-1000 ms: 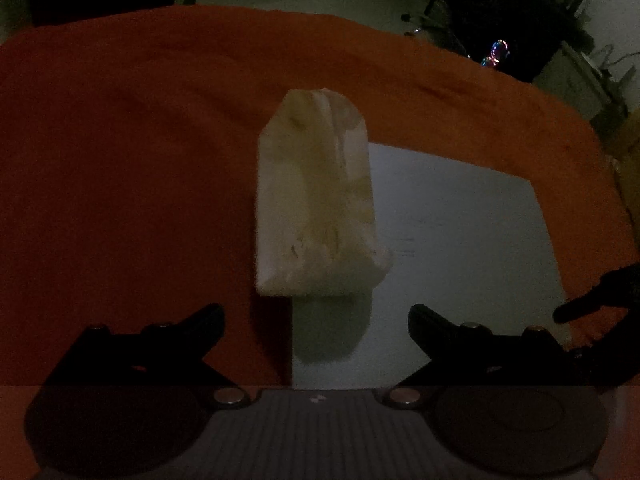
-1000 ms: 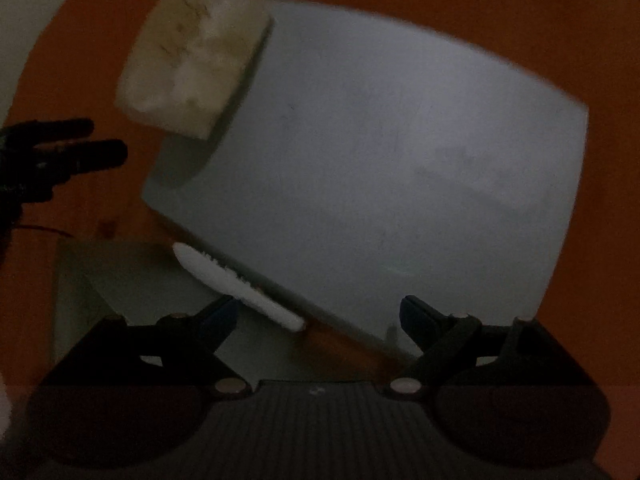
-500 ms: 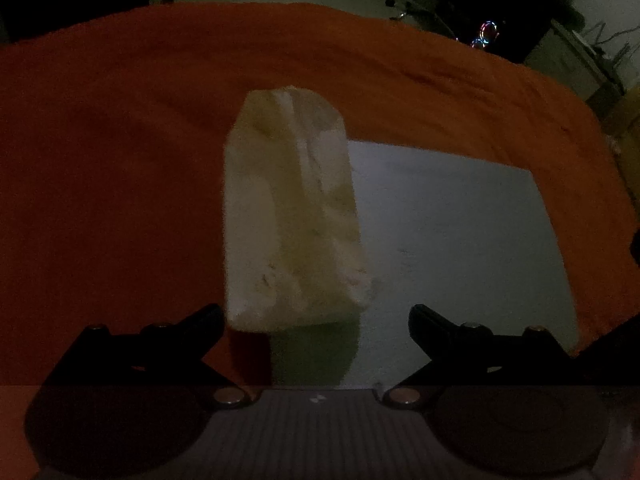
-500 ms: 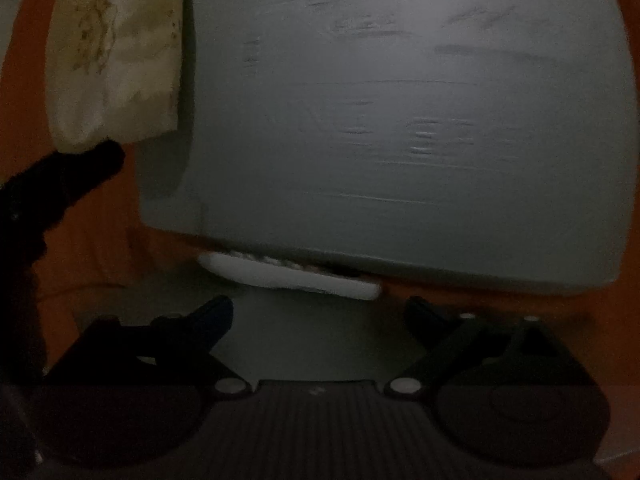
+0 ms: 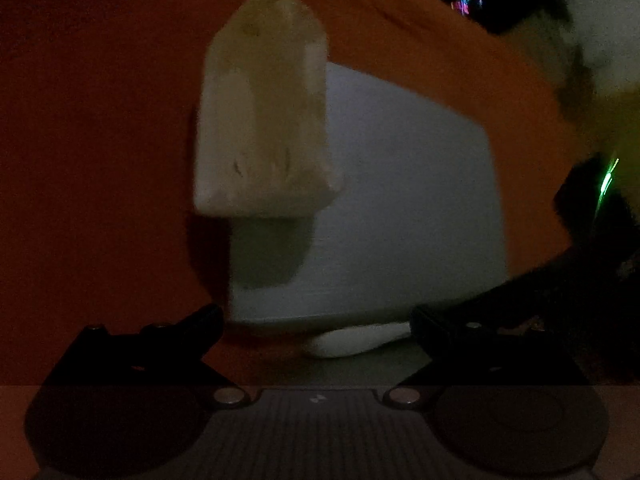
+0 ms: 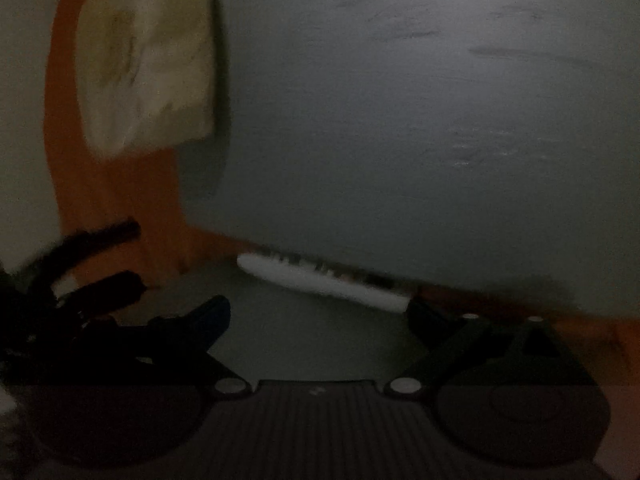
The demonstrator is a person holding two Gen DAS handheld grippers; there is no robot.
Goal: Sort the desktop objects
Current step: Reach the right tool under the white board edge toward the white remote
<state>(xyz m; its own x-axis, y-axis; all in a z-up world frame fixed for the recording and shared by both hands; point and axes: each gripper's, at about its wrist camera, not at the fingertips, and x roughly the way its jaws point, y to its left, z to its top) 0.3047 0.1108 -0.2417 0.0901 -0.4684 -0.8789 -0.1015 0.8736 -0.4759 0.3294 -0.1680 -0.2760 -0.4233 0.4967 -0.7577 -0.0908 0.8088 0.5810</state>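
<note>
A pale cream packet (image 5: 264,120) stands upright on the left edge of a grey-white board (image 5: 408,200) that lies on the orange cloth (image 5: 100,140). A slim white toothed stick, like a comb (image 6: 320,280), lies at the board's near edge. My left gripper (image 5: 316,320) is open just short of the board, and the comb (image 5: 352,342) lies low between its fingertips with neither pad touching it. My right gripper (image 6: 320,312) is open with its jaws wide apart. The comb lies just ahead of its gap, its right end close to the right finger (image 6: 424,312). The picture is dark and blurred.
A dull grey-green sheet (image 6: 288,340) lies under the comb on the cloth. The left gripper's dark fingers (image 6: 100,264) reach in at the left of the right wrist view. The right gripper's dark body (image 5: 580,240) shows at the right of the left wrist view. Dark room clutter (image 5: 520,8) lies beyond the table.
Both grippers have sunk and tipped down toward the board's near edge. The comb has come into the left wrist view, and the board now fills the right wrist view.
</note>
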